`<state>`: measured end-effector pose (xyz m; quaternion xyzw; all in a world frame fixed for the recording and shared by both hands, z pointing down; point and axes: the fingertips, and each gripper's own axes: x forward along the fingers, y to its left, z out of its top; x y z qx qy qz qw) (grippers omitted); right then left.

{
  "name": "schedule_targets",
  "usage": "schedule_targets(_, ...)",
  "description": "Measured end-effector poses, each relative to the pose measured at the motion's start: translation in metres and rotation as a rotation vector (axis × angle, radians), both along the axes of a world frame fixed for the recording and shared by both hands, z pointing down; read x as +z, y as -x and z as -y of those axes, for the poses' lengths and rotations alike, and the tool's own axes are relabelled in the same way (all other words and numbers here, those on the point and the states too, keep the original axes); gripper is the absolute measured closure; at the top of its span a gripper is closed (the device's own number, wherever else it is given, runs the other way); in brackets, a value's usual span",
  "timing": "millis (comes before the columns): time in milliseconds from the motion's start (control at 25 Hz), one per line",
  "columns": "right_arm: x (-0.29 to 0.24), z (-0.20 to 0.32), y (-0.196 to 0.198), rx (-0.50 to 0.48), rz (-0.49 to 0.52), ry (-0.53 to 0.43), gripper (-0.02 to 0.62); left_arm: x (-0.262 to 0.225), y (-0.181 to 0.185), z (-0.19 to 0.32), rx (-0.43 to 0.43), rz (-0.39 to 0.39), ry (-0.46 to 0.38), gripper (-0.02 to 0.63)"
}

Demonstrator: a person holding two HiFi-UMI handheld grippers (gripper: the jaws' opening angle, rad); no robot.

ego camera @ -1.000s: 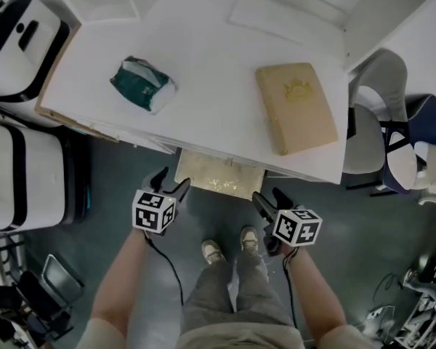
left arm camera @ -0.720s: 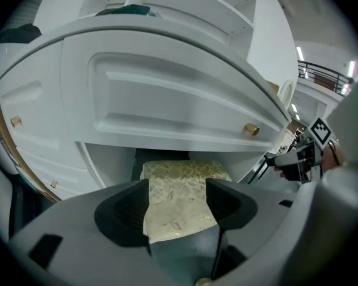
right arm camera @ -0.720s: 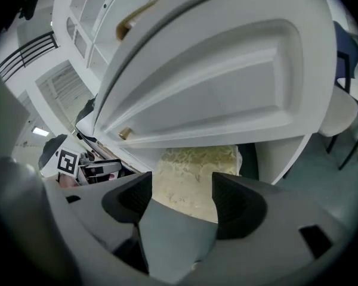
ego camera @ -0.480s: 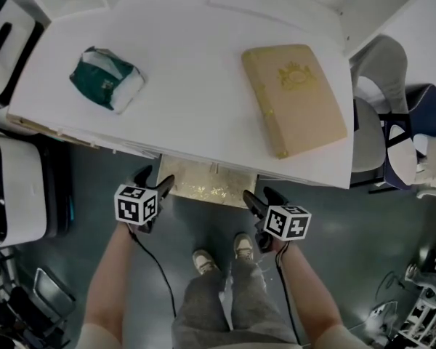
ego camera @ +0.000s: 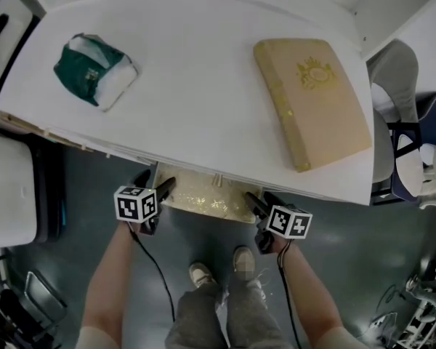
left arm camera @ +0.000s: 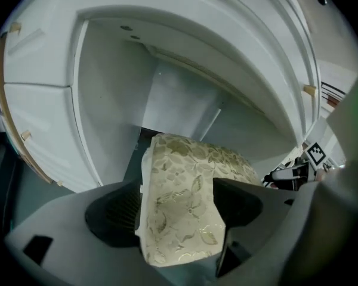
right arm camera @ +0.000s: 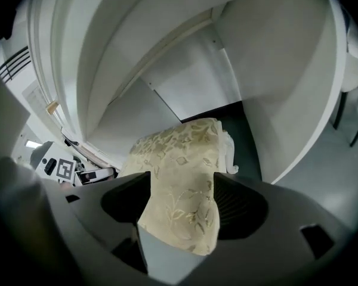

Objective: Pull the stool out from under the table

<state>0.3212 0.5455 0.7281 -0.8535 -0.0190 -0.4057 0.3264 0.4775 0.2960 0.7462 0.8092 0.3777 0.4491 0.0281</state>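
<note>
- Your left gripper (ego camera: pixel 155 182) hangs at the front edge of the white rectangular table (ego camera: pixel 203 86), angled down toward the floor. Its marker cube faces up at the head camera.
- Its jaws stand spread and have just been opening. The left gripper view shows one near corner of the stool (ego camera: pixel 203 195) between them: a cream padded seat in gold leaf-patterned fabric. The cloth fills most of the gap, and no firm pinch shows.
- Your right gripper (ego camera: pixel 261 198) mirrors it at the seat's other near corner. Its jaws are also spread, with the patterned cushion between the ribbed pads and nothing clamped.
- The stool is tucked under the table. From the head view only a narrow strip of its seat shows beyond the tabletop's edge, between your two grippers. The gripper views show it standing on the dark floor in the recess between the table's white side panels.
- On the tabletop lie a tan hardcover book with a gold emblem (ego camera: pixel 312 100), toward your right, and a crumpled green-and-white packet (ego camera: pixel 94 70), toward your left. The two lie well apart.
- Your light-coloured shoe (ego camera: pixel 200 273) is planted on the grey floor just behind the stool.
</note>
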Motion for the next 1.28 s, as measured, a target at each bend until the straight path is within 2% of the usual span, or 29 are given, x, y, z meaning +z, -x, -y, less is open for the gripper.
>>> schedule_targets(160,0.022,-0.008,-0.002,0.005,0.007,-0.014,0.256,0.018,-0.003,-0.007,-0.020,0.052,0.041,0.213)
schedule_targets(320,0.030,-0.015,-0.006,0.036,-0.015,-0.076,0.238,0.033,-0.004,-0.013,-0.017,0.087,0.060,0.175)
schedule_targets(440,0.039,-0.016,-0.010,0.008,-0.018,-0.069,0.225,0.041,-0.005,-0.015,-0.016,0.113,0.085,0.166)
schedule_targets(680,0.053,-0.010,-0.015,0.010,-0.038,-0.133,0.205,0.049,-0.006,-0.022,0.057,0.198,0.194,0.143)
schedule_targets(800,0.057,-0.007,-0.018,0.036,-0.052,-0.177,0.204,0.050,-0.008,-0.027,0.097,0.190,0.215,0.144)
schedule_targets(960,0.059,-0.007,-0.018,0.029,-0.038,-0.182,0.201,0.049,-0.009,-0.027,0.073,0.163,0.228,0.144)
schedule_targets(1280,0.053,0.000,-0.003,0.000,-0.035,-0.124,0.202,0.048,0.013,-0.014,0.025,0.163,0.239,0.144)
